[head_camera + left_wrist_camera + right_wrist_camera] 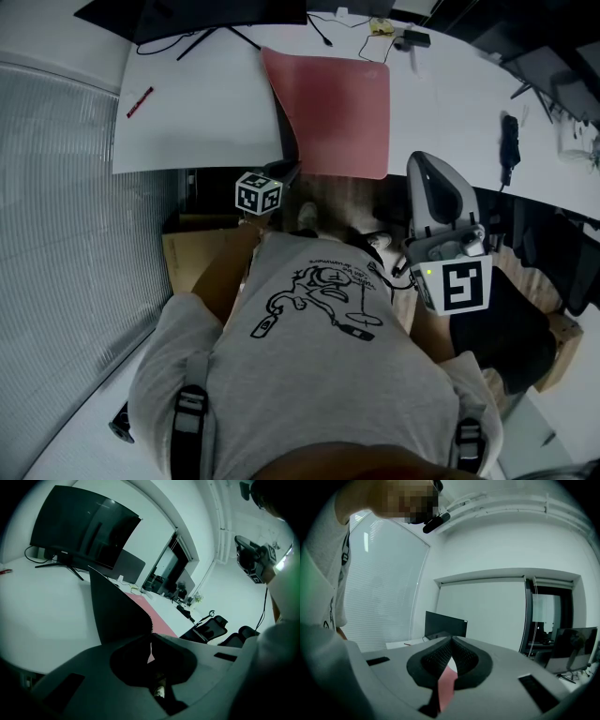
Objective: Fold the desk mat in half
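Note:
A pink desk mat (337, 103) lies on the white desk (197, 122), reaching its near edge. The mat's left edge is lifted and shows its dark underside (283, 127). My left gripper (289, 172) is shut on the mat's near left corner. In the left gripper view the dark underside (117, 613) rises from the shut jaws (151, 637), with the pink top (157, 616) beyond. My right gripper (419, 161) hovers at the desk's near edge, just right of the mat's near right corner. Its jaws (451, 641) meet, and the pink mat (446, 684) shows through the gap below them.
A dark monitor (187, 19) stands at the back left, with a red pen (139, 101) in front of it. Cables and small devices (398, 36) lie behind the mat, and a black object (509, 139) lies at the right. Office chairs (211, 623) stand beyond the desk.

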Available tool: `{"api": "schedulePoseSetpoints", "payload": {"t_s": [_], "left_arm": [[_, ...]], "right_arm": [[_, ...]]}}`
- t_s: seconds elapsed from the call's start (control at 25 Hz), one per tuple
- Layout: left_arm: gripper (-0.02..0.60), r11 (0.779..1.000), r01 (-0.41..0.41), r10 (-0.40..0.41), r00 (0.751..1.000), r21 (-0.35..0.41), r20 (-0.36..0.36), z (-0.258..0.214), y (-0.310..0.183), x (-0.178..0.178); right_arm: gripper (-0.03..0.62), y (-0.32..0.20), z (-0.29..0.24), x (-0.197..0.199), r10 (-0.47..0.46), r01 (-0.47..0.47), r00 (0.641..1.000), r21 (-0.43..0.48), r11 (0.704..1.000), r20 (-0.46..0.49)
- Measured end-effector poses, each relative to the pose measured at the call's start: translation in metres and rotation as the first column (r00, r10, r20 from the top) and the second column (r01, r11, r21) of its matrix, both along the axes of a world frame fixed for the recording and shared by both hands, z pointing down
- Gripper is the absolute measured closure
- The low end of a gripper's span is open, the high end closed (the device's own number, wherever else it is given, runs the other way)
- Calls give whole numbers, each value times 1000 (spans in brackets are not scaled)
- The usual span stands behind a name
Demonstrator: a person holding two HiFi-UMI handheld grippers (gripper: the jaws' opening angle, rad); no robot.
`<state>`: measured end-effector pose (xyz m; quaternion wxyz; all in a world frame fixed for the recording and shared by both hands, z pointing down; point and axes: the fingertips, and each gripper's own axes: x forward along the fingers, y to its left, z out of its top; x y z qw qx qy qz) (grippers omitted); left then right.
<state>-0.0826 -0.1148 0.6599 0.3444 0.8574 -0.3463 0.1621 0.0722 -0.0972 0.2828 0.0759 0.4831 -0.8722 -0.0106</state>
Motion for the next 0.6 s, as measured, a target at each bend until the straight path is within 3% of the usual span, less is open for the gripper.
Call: {"api": "schedulePoseSetpoints", "payload": {"t_s": [0.12,0.36,0.6], "left_arm": [[555,1000,-7,7,1000,2,-2,-1,0,5],[555,1000,-21,21,1000,8,4,-4,1,14],[555,999,-32,32,999,10,5,-6,3,25]], "right_arm": [[588,3,7,4,-19,19,999,-6,1000,-35],[588,2,1,8,-25,25,1000,5,1000,-5],[588,2,3,20,-17,16,999,-2,1000,-32]]}}
